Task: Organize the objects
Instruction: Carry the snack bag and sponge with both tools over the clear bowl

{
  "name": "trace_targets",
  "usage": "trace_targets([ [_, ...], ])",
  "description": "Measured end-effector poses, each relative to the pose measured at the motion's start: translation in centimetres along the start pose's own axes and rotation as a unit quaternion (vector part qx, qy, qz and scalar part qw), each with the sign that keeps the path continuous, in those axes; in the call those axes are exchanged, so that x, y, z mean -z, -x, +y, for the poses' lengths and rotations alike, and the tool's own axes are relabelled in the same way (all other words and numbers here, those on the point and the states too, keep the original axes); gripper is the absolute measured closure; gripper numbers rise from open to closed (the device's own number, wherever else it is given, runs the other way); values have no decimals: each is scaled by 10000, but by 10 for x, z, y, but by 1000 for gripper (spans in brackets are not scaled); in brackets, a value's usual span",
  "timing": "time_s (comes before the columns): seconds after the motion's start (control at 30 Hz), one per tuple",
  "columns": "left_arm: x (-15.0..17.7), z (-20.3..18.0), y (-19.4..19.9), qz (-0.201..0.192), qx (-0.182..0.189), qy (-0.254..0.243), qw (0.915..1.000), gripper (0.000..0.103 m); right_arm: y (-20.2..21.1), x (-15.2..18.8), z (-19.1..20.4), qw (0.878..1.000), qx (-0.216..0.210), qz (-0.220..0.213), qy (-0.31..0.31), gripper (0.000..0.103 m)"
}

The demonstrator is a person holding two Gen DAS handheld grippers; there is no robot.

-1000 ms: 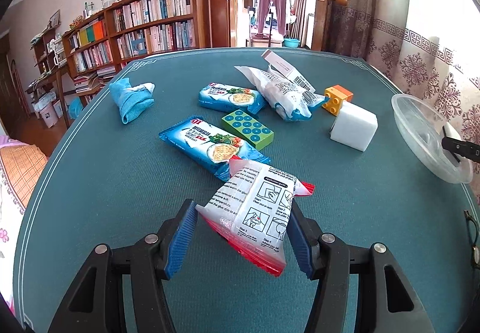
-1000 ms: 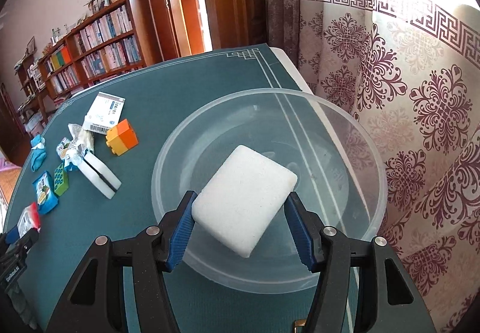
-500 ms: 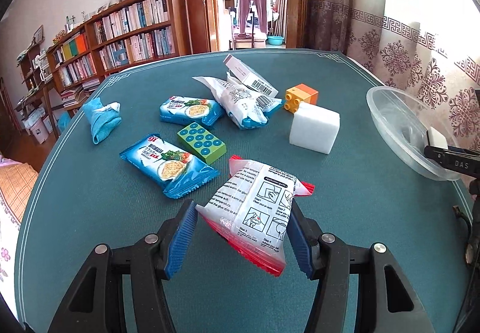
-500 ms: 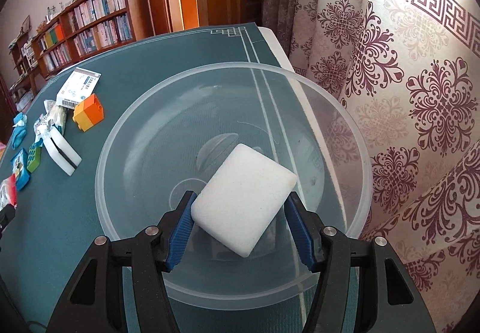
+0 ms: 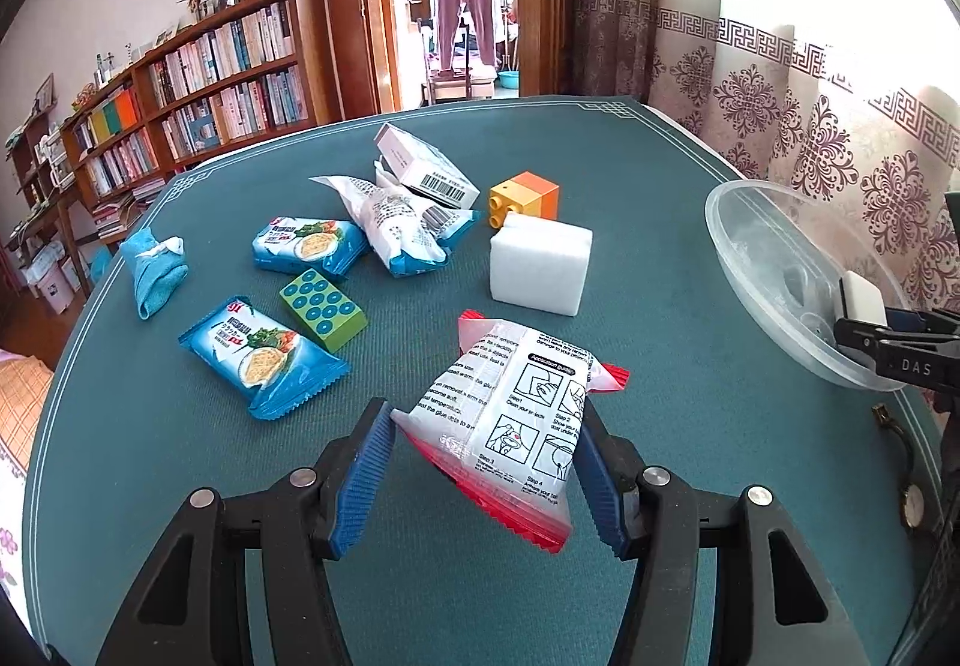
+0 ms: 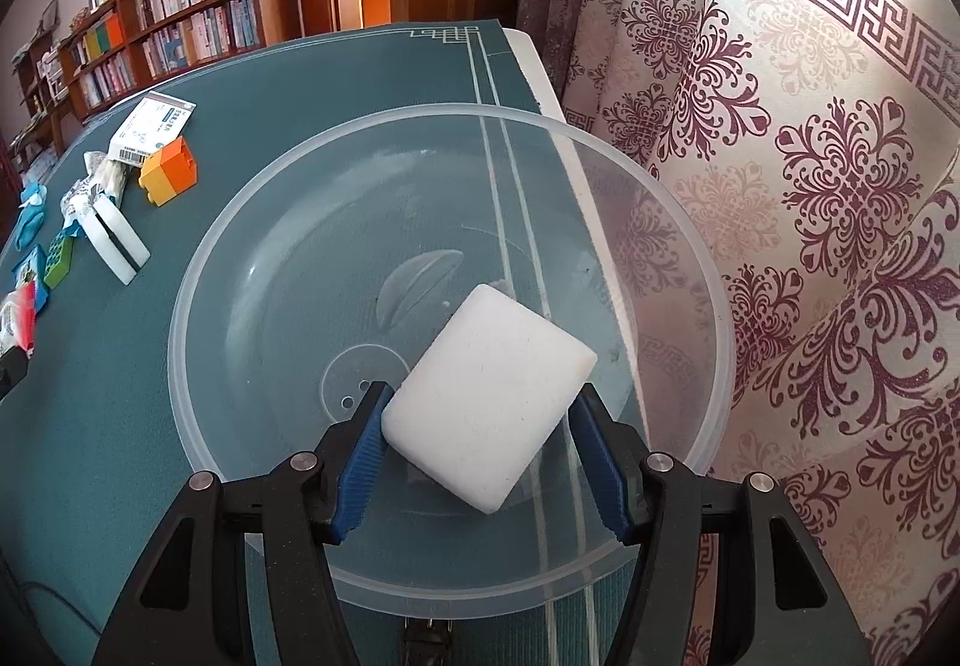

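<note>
I have both grippers loaded. The right gripper (image 6: 480,444) is clamped on a white sponge (image 6: 489,405) and holds it inside the clear bowl (image 6: 198,276), above the bowl's floor; I cannot tell whether the sponge touches the plastic. The bowl sits at the table (image 5: 690,246) edge, by the curtain. The left gripper (image 5: 483,477) grips a red-edged packet (image 5: 510,414), lifted off the table, well short of the bowl (image 5: 780,270).

In my judgement the step in hand is the sponge drop, with the packet next in line. The next move calls for me to part the right fingers, then draw that gripper back over the rim without dragging the light bowl toward the edge. Only then do I bring the packet across.

Left on the table: a second sponge (image 5: 540,270), an orange block (image 5: 525,195), a green block (image 5: 323,309), blue packets (image 5: 261,357), a box (image 5: 426,168) and a blue cloth (image 5: 153,270).
</note>
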State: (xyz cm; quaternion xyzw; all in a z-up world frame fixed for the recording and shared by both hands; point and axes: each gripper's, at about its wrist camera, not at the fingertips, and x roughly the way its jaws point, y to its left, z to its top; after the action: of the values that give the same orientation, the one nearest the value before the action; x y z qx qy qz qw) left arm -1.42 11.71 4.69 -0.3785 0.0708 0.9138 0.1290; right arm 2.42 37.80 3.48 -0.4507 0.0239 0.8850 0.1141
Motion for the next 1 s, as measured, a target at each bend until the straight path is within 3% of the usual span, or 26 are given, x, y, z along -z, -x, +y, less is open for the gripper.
trace_targets([
  [0.17, -6, -18, 1, -50, 157, -149, 9998, 41, 9, 7, -9, 9996, -173, -59, -204, 42],
  [0.63, -37, -93, 2, -223, 849, -642, 9941, 41, 33, 5, -28, 9919, -555, -794, -819, 40],
  [0.83, -47, -119, -4, -262, 1027, -864, 9906, 41, 34, 6, -37, 9906, -446, -890, -936, 32],
  [1.0, -53, -136, -10, -222, 1215, -923, 9880, 41, 35, 6, -40, 9899, -414, -935, -985, 32],
])
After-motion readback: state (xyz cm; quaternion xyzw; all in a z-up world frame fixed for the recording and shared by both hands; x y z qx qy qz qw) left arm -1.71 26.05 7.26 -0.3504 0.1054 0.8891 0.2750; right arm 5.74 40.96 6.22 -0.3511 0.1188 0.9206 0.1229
